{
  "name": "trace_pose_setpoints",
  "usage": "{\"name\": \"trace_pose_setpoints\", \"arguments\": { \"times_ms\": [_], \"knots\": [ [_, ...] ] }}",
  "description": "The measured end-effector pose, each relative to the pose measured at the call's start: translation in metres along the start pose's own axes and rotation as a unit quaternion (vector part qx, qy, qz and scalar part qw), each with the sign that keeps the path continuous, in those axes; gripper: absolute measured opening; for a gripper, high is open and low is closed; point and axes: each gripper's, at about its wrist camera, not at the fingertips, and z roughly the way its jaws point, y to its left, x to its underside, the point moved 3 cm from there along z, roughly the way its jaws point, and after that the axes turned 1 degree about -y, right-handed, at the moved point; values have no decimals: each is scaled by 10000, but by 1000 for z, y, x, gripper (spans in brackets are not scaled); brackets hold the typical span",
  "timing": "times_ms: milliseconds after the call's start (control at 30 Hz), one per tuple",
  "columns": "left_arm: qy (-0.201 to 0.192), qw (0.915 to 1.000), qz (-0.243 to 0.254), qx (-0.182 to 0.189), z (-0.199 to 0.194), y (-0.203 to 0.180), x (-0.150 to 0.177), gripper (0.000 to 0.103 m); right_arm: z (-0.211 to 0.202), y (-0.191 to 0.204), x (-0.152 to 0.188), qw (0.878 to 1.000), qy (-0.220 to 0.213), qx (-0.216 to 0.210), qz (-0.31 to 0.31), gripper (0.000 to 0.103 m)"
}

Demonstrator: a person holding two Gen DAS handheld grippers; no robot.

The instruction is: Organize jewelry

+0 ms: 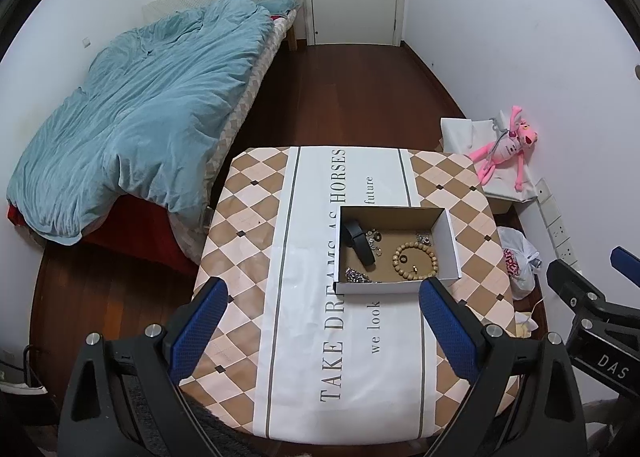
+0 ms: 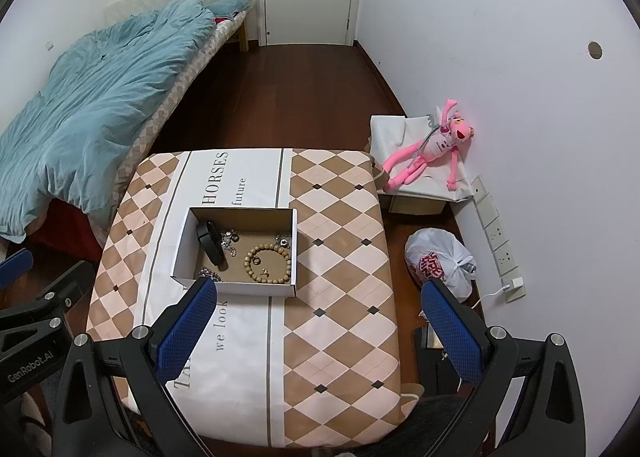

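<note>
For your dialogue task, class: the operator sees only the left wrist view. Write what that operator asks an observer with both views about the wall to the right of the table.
Operator: My view shows the cardboard box of jewelry on the table. Is anything plugged in along the right wall?
Observer: Yes. A white charger sits at the near end of the row of sockets, with a white cable leaving it.
Operator: Is there anything higher up on that wall?
Observer: A round dark hole, well above the pink plush toy.
</note>
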Motion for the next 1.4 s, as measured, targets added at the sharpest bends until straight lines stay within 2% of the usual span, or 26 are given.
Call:
{"name": "trace_pose_setpoints", "arguments": {
  "times_ms": [1400],
  "knots": [
    [4, 10000, 13, -17, 2, -1, -1, 98, 2, 1, -1, 10000, 15, 6, -17, 103]
  ]
}}
